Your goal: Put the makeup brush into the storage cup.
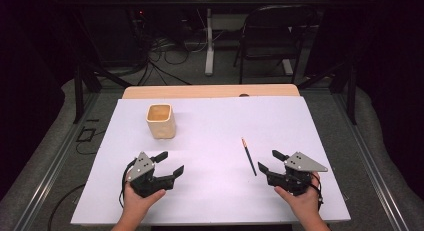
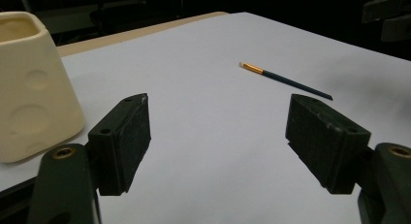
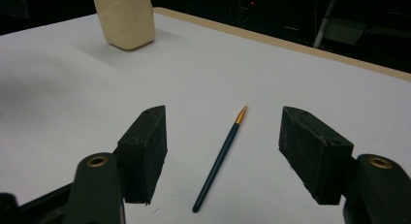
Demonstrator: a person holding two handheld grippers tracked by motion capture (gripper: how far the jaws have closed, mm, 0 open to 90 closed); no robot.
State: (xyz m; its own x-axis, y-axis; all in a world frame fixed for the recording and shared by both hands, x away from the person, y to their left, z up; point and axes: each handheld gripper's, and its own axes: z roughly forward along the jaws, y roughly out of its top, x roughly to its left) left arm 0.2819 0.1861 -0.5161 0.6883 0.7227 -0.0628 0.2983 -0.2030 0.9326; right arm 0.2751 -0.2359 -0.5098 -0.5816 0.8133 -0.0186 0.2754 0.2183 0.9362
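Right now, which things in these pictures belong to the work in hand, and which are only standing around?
In the work:
- pencil, lying flat between the open jaws of the right gripper
- cream cup, upright on the white sheet
- left gripper, open, holding nothing

Standing around:
- folding chair behind the table
- cables on the floor
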